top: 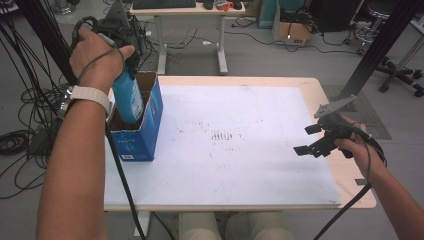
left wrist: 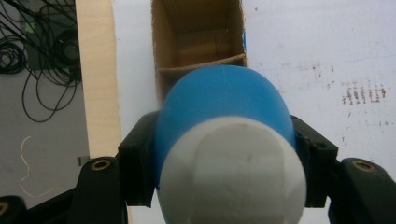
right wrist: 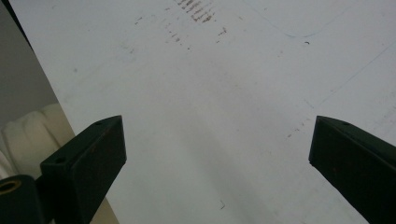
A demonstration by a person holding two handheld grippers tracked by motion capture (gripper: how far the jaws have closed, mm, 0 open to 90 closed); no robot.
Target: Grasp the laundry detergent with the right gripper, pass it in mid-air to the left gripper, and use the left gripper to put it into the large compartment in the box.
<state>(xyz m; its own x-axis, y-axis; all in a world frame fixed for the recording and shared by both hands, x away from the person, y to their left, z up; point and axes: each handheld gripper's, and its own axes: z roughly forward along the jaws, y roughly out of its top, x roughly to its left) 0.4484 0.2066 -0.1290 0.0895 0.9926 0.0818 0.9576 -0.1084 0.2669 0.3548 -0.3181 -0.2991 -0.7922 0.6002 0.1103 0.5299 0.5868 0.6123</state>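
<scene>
left gripper [left wrist: 224,154] clamps blue bottle [left wrist: 224,102] over box [top: 145,125]; right gripper [right wrist: 217,154] spread wide, nothing between.

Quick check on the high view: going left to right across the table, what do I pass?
Left hand with the left gripper clamping the blue bottle → open blue cardboard box that the bottle is partly lowered into → bare white mat with dark scuff marks → right gripper, jaws open and empty, over the mat's right edge.

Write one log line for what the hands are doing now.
left gripper: shut on blue bottle | bottle: partly inside box | right gripper: open, over table
</scene>
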